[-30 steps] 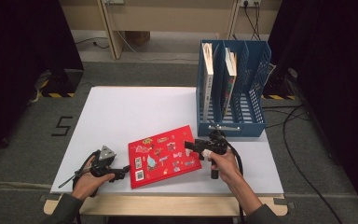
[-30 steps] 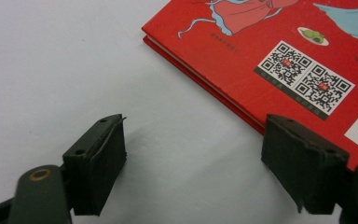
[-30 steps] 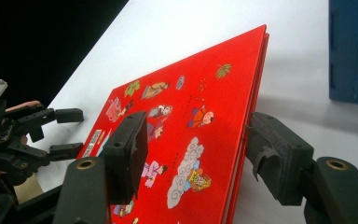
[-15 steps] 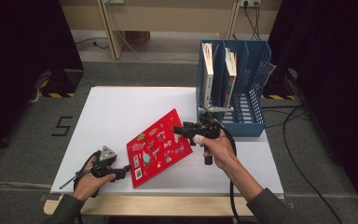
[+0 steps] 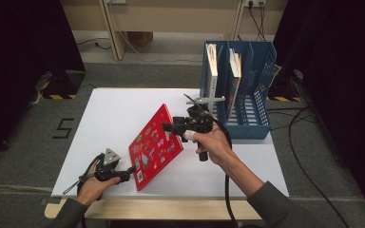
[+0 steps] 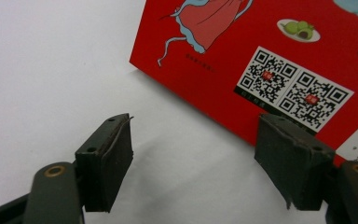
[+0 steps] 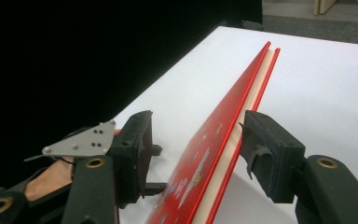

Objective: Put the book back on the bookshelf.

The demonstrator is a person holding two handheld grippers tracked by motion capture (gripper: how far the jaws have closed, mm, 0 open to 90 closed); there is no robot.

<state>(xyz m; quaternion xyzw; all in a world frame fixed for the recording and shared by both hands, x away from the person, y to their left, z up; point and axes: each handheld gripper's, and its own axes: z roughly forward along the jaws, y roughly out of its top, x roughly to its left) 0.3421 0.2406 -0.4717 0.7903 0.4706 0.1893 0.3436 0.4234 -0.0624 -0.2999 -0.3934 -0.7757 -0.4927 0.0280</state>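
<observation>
The left tongs (image 5: 132, 175), jaws apart, sit beside the near corner of the flat red picture book (image 5: 155, 145), tilted on the white counter (image 5: 109, 118). The right tongs (image 5: 167, 127), just closing, straddle its raised far edge; that edge should be clamped fully before lifting toward the blue file rack (image 5: 249, 85).

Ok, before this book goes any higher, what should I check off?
1. Right gripper clamped on red book: not ok. Its jaws have just been closing with the book between them, but one pad stands apart from the cover.
2. Left gripper: ok. It is open, its jaws have just been closing with nothing between them, and it sits beside the book's low corner.
3. Book's low edge on table: ok.
4. Free slot in blue rack: ok, the rightmost compartment looks empty.
</observation>
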